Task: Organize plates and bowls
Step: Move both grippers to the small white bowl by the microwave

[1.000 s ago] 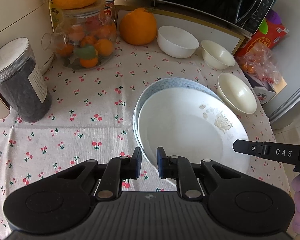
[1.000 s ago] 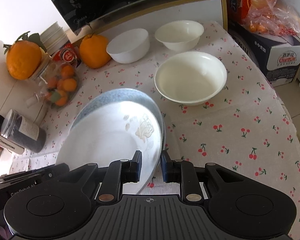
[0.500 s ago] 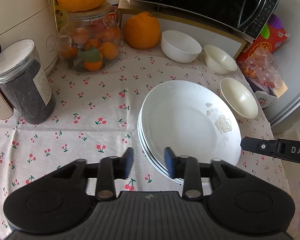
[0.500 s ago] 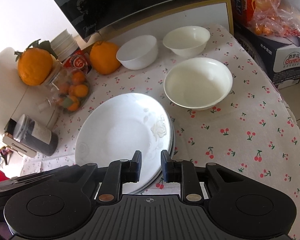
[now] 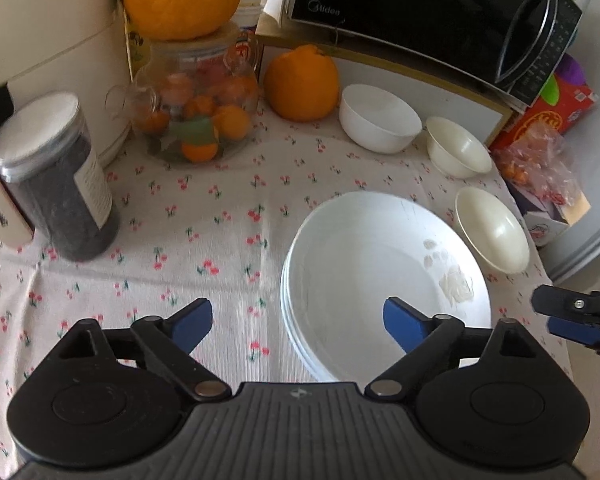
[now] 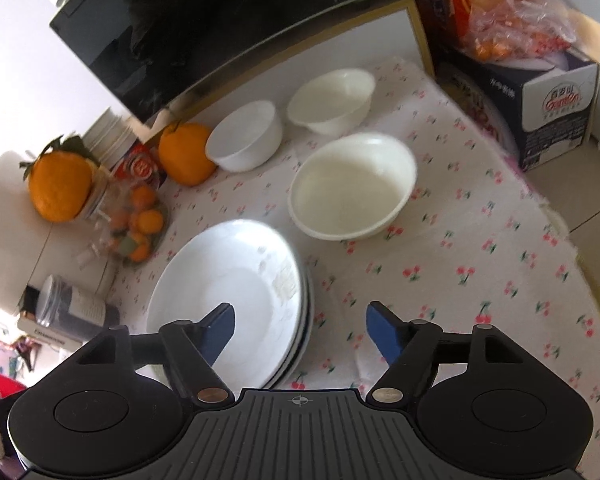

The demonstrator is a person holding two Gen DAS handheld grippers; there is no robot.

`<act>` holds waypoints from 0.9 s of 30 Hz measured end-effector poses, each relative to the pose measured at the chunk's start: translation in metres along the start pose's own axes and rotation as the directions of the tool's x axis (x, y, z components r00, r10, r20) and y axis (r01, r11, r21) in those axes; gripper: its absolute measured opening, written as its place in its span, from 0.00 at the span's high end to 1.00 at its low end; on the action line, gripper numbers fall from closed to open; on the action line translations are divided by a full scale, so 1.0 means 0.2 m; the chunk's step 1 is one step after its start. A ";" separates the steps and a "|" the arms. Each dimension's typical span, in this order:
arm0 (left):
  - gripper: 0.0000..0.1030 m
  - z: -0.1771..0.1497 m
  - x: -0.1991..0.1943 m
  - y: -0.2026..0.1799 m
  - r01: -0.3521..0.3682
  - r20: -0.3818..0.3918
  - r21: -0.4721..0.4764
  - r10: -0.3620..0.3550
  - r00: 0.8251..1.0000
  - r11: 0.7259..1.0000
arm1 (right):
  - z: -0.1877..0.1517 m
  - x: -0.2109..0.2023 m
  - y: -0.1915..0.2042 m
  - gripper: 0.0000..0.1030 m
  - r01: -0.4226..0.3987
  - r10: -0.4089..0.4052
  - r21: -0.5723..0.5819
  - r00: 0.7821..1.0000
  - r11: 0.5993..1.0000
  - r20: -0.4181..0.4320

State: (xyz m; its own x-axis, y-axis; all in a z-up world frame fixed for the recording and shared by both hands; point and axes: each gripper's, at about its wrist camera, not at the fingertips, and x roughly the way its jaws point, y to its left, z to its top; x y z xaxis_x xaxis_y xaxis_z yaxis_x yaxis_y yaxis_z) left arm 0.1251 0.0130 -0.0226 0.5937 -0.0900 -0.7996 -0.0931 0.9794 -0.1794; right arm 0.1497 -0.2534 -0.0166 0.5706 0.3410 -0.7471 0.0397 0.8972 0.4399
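The stack of plates [image 5: 384, 276] lies at lower centre-right of the left wrist view and at lower centre-left of the right wrist view [image 6: 228, 292], resting flat on the cherry-print table [image 5: 204, 216]. The top plate is white with a faint floral mark near its right rim; the right wrist view shows a dark blue edge on a lower plate, a detail the left wrist view does not resolve. Nesting the plates in one pile keeps their footprint small, which fits the organizing task. The left hand-held gripper [image 5: 298, 318] is released, its blue pads spread wide above the near rim of the stack and holding nothing. The right hand-held gripper [image 6: 300, 330] is likewise released and empty, its left finger over the plate surface and its right finger over bare cloth. In the left wrist view one tip of the right tool enters at the right edge of the frame. Three bowls remain separate: the large cream bowl [image 6: 354, 186] just beside the stack, the white bowl [image 6: 246, 136] and the small cream bowl [image 6: 334, 96] farther back near the microwave [image 5: 432, 12]. Judged from this layout, the plates are done and the bowls are not yet nested. Only the left wrist view clearly shows the dark-filled jar [image 5: 56, 176] and the glass jar of fruit [image 5: 196, 108].
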 end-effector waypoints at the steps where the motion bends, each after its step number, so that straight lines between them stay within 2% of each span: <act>1: 0.10 0.02 0.00 -0.01 -0.008 0.003 0.001 0.008 1.000 1.000 | 0.02 0.00 0.01 0.26 -0.001 0.001 -0.005 1.000 1.000 0.006; 4: 0.05 0.08 0.02 -0.06 -0.013 0.029 -0.003 0.013 0.999 1.000 | 0.08 0.01 0.04 0.25 -0.017 0.017 -0.032 1.000 0.999 0.026; 8: 0.01 0.19 0.06 -0.10 -0.025 0.066 -0.025 0.027 0.997 0.999 | 0.17 0.05 0.10 0.17 -0.037 0.042 -0.072 0.997 0.997 0.060; 15: 0.01 0.38 0.22 -0.12 -0.048 0.059 -0.170 0.059 0.996 0.984 | 0.40 0.17 0.16 0.17 -0.028 0.040 -0.101 0.992 0.994 0.118; 19: 0.02 0.45 0.33 -0.11 0.024 0.077 -0.244 -0.005 0.997 0.970 | 0.56 0.30 0.17 0.17 -0.015 0.031 -0.117 0.990 0.993 0.140; 23: 0.06 0.51 0.44 -0.11 0.038 0.074 -0.278 -0.018 0.997 0.960 | 0.70 0.44 0.20 0.17 -0.020 0.039 -0.138 0.990 0.990 0.138; 27: 0.12 0.54 0.52 -0.11 0.113 0.085 -0.339 -0.090 0.992 0.934 | 0.79 0.59 0.23 0.17 -0.024 0.044 -0.156 0.991 0.987 0.124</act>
State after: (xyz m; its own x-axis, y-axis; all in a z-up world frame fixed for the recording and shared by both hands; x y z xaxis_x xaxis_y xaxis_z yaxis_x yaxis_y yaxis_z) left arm 0.2757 0.0008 -0.0399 0.6654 -0.1617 -0.7288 -0.2907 0.8431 -0.4524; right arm 0.3487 -0.2156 -0.0054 0.6689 0.3424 -0.6598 -0.1025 0.9216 0.3743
